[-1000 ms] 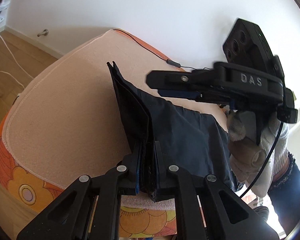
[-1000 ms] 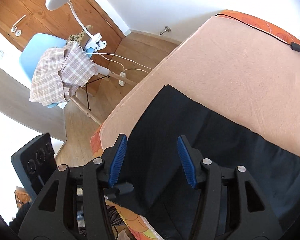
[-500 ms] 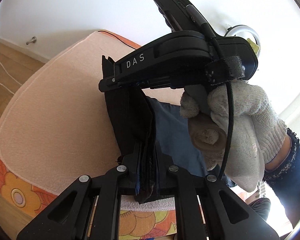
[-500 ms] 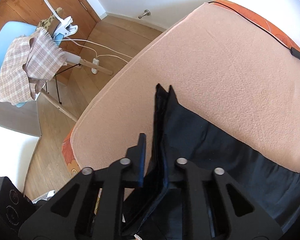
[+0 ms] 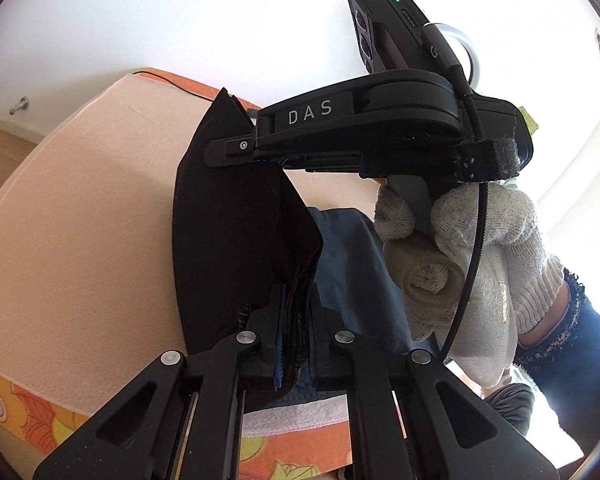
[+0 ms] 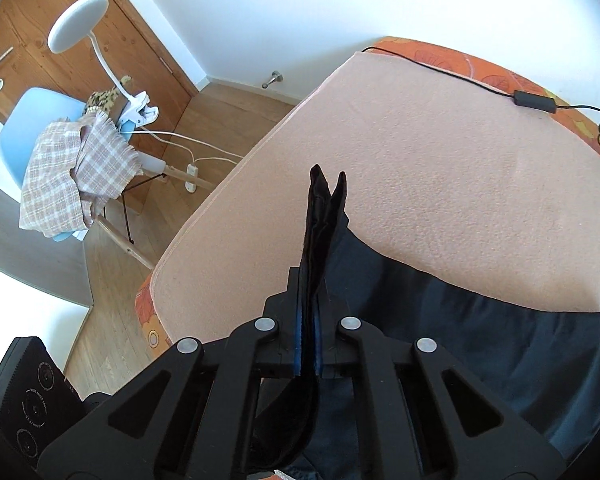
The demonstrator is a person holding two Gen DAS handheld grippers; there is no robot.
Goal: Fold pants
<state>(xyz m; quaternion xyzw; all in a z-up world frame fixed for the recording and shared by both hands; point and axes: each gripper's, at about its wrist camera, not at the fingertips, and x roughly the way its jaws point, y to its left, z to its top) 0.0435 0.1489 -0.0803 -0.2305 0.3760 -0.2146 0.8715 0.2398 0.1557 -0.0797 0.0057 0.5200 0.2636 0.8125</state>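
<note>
The pants (image 5: 236, 240) are dark, almost black in shadow and navy blue where light falls on them, made of a thin, smooth fabric that creases softly. They lie on a bed covered with a peach fleece blanket (image 5: 80, 220), whose orange flower-patterned sheet (image 5: 28, 412) shows along the near edge. One end of the garment is lifted off the blanket in a bunched, multi-layered fold that stands upright and tapers to two pointed corners at the far end, while the rest spreads flat to the right across the blanket. The left gripper (image 5: 294, 344) is pressed together on the near part of this raised fold, with several layers of cloth squeezed between its blue-lined pads. The right gripper (image 6: 308, 340) is likewise clamped on the fold, its fingers nearly touching with the thin dark cloth sandwiched between them; in the left wrist view it reaches in from the right, above the left gripper, held by a hand in a white knit glove (image 5: 472, 256). A black cable with an inline box (image 6: 534, 102) runs along the far edge of the bed. On the wooden floor to the left stands a light blue chair (image 6: 24, 128) draped with a checked cloth (image 6: 72, 176), and a white clip-on lamp (image 6: 78, 20) rises beside it.
</note>
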